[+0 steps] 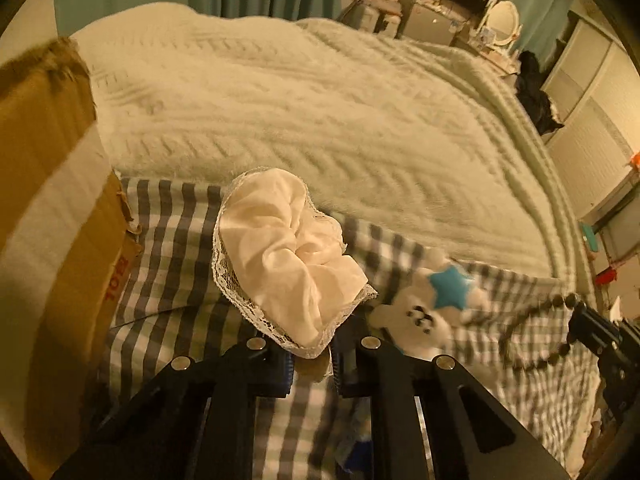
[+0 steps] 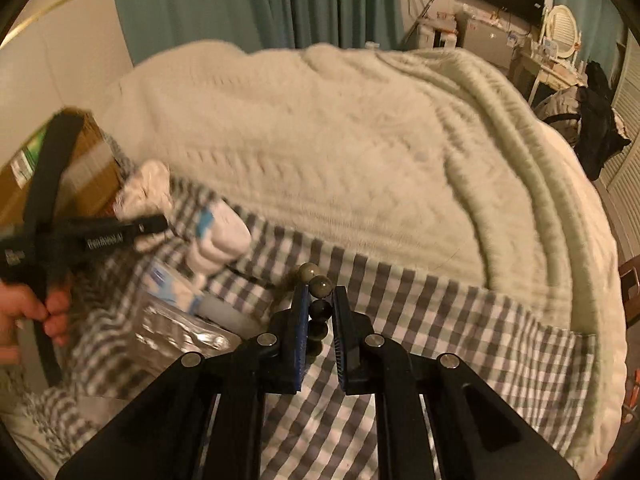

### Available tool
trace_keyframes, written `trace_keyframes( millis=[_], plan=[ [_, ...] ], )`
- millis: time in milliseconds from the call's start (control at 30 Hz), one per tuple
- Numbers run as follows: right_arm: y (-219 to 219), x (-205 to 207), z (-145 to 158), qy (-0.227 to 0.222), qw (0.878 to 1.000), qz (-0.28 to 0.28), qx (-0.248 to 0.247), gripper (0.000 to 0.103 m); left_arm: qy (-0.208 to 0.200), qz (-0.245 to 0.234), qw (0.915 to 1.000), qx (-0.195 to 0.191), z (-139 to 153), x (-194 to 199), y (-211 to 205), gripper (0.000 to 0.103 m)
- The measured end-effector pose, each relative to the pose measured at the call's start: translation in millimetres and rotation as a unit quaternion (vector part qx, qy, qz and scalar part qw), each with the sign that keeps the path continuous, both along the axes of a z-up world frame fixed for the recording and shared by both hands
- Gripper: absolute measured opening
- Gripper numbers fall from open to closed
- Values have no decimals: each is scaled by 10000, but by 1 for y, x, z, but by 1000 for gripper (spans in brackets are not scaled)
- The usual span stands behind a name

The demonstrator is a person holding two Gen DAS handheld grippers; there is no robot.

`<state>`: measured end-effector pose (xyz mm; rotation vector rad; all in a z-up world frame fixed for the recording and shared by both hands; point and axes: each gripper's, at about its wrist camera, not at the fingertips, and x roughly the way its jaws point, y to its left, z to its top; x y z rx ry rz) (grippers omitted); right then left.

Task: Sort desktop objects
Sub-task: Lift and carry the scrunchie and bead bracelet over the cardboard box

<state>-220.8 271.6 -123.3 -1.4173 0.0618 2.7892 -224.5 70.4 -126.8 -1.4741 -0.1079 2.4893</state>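
My left gripper is shut on the lace edge of a white scrunchie, which hangs above the checked cloth. Beside it lies a white plush bear with a blue star. In the right wrist view my right gripper is shut on a string of dark beads, with the beads stacked between the pads. The same bead string trails across the cloth at the right of the left wrist view. A person's hand grips the left tool's black frame.
A cardboard box stands at the left edge of the cloth. A clear plastic packet and a white and blue soft item lie on the checks. A thick white knitted blanket covers the bed behind.
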Motion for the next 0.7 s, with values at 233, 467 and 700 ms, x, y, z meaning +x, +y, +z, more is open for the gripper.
trace_keyframes(
  millis=[233, 467, 700],
  plan=[
    [-10, 12, 42, 280, 9996, 22, 64, 11, 260, -119, 9995, 161, 38, 22, -8, 14],
    [-44, 34, 72, 513, 9983, 265, -61, 11, 435, -187, 9986, 233, 72, 47, -25, 14],
    [-99, 46, 103, 784, 9938, 683, -392, 11, 741, -228, 9963, 375, 115, 76, -51, 14]
  ],
)
